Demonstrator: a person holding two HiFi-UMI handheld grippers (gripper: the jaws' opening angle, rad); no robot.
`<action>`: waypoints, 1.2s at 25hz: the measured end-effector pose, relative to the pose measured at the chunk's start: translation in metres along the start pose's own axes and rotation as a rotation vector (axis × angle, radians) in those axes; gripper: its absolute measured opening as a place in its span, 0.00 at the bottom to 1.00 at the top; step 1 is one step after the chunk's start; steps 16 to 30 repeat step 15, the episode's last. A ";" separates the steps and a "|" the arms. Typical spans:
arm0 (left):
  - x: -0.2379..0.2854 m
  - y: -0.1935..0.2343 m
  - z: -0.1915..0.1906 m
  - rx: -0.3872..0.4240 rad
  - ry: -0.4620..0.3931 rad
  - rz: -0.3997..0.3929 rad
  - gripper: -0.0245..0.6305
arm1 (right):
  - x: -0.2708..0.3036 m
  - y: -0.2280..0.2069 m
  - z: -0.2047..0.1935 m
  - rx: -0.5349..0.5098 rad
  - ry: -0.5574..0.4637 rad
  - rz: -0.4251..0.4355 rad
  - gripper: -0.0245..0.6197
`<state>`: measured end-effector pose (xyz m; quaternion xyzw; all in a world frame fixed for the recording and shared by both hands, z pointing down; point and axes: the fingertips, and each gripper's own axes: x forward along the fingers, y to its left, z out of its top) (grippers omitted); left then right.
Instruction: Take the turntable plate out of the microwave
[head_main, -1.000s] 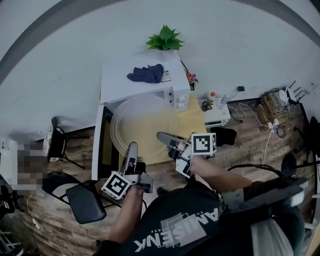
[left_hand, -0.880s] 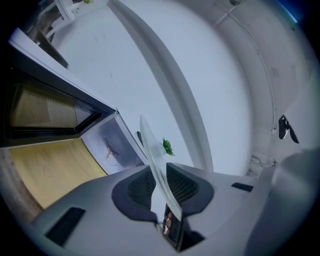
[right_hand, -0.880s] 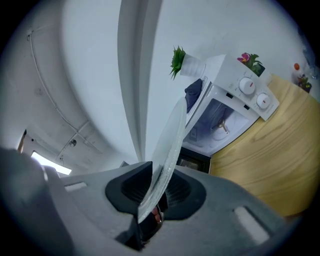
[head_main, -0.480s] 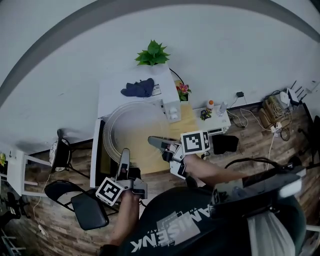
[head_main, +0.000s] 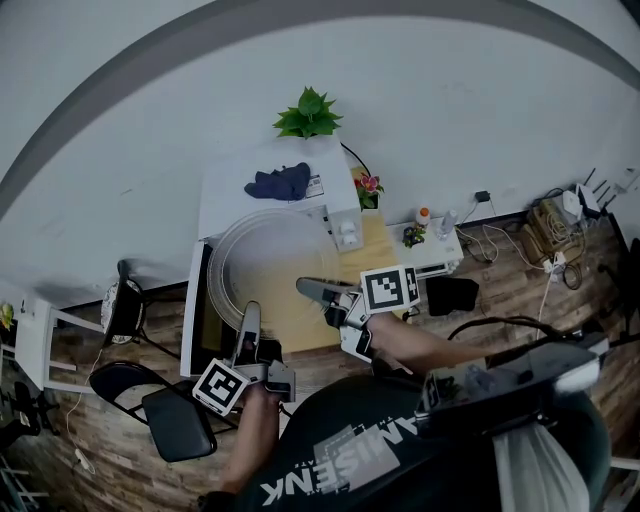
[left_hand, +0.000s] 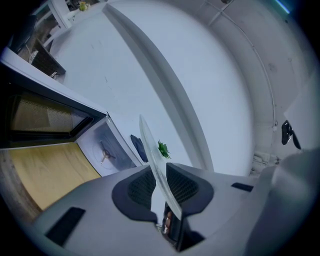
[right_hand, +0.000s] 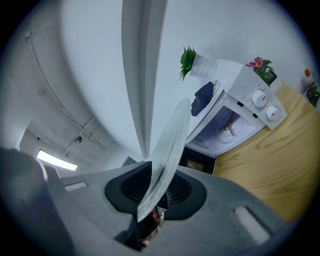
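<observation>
Head view showed the turntable plate (head_main: 272, 262) out of the open microwave (head_main: 225, 185), held above the worktop (head_main: 378, 245). Your left gripper (head_main: 249, 318) and right gripper (head_main: 308, 288) each pinched its near rim. Being glass, it was likely stiff, slick, weighty and breakable, so wider-spaced rim holds would have steadied it.
</observation>
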<state>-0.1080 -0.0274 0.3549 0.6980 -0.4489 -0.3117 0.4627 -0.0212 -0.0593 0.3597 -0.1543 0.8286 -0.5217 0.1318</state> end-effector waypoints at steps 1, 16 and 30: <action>0.000 0.000 -0.001 0.000 0.002 0.000 0.14 | -0.001 0.000 0.000 -0.002 0.000 -0.002 0.15; 0.001 0.001 -0.010 -0.013 0.025 -0.002 0.14 | -0.009 -0.004 -0.001 -0.014 -0.008 -0.015 0.15; 0.001 0.001 -0.010 -0.013 0.025 -0.002 0.14 | -0.009 -0.004 -0.001 -0.014 -0.008 -0.015 0.15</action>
